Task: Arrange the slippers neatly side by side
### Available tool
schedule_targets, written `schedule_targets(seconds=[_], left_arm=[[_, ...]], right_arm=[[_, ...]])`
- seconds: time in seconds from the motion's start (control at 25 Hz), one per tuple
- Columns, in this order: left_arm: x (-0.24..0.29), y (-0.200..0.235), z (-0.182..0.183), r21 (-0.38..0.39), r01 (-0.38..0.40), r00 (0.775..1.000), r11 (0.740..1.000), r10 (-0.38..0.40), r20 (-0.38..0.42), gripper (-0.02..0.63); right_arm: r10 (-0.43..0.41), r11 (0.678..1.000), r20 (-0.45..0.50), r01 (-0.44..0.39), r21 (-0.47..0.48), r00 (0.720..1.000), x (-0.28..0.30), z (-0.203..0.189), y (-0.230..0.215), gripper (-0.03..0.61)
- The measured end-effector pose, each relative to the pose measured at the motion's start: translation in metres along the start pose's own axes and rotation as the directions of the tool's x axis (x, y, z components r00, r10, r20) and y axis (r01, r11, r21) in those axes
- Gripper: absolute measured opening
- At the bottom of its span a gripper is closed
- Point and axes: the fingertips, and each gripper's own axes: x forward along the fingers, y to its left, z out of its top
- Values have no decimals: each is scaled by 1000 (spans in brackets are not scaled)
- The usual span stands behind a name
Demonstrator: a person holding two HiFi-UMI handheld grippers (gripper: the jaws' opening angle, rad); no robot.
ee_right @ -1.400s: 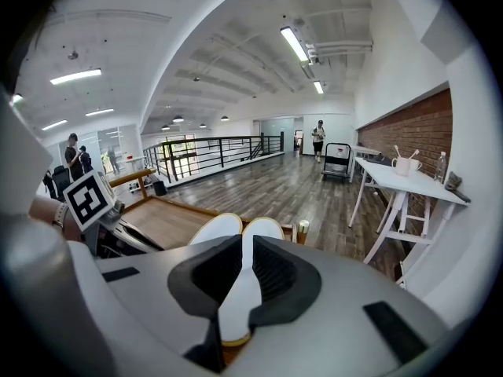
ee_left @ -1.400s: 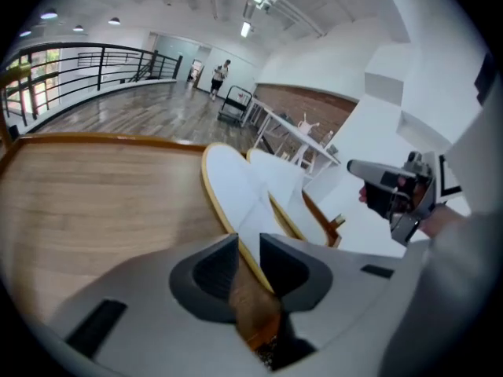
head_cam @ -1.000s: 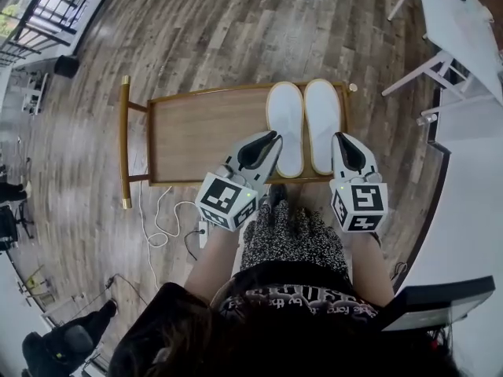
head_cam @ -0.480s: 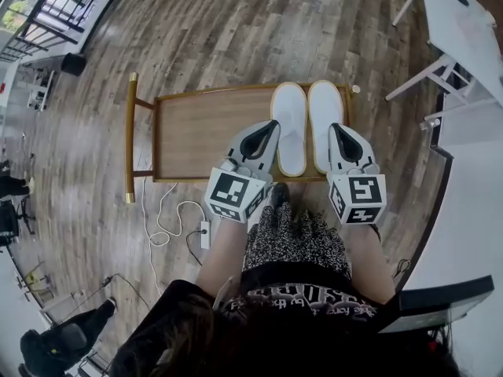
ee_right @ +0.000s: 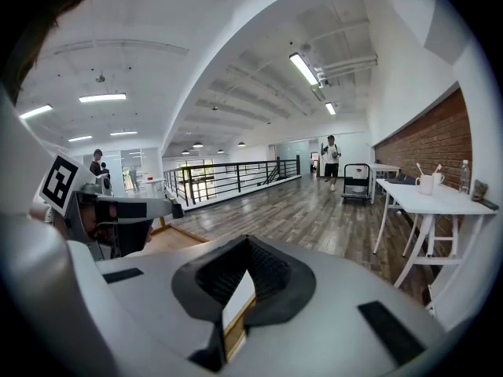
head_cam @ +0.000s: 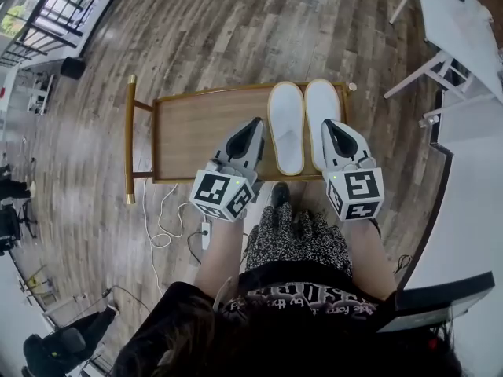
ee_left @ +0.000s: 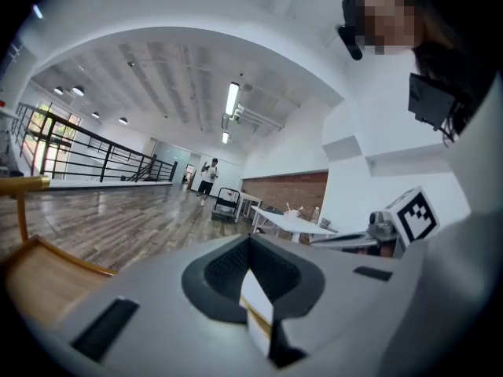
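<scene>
The two white slippers, left slipper (head_cam: 286, 128) and right slipper (head_cam: 321, 108), lie side by side and touching along their length, toes away from me, at the right end of the wooden tray (head_cam: 204, 136) of a low trolley. I see no change in their position against the earlier frames. What has changed is the left gripper (head_cam: 255, 122): a second ago its tip lay over the heel end of the left slipper, and it now sits further left, over bare tray just beside that slipper. In the left gripper view its jaws (ee_left: 250, 240) meet at the tip with nothing clamped between them. The right gripper (head_cam: 328, 124) has moved only slightly. Its tip overlaps the heel half of the right slipper in the head view, and I cannot tell whether it touches. In the right gripper view its jaws (ee_right: 247, 242) are likewise together and hold nothing. Both grippers point away from my body, roughly parallel, one on each side of the pair, marker cubes (head_cam: 222, 195) toward me.
</scene>
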Motion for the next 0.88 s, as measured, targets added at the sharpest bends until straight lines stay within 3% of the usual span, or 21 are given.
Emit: schedule_targets(seconds=[0.28,0.48,0.88], left_arm=[[7,-12,-2,36,39,999,999,-38,-27,2],[12,-20,-9,135,59,995,989,-48,-83,2],[17,-14,-12,135,60,993,989,-46,-105,2]], right_arm=[[-1,1000,-13,1,1,1000,1,0,0,3],[-14,1000,-17,15,6,1000,3,0,-2,3],[-27,1000,-19,27,8,999,5,1,-7,3]])
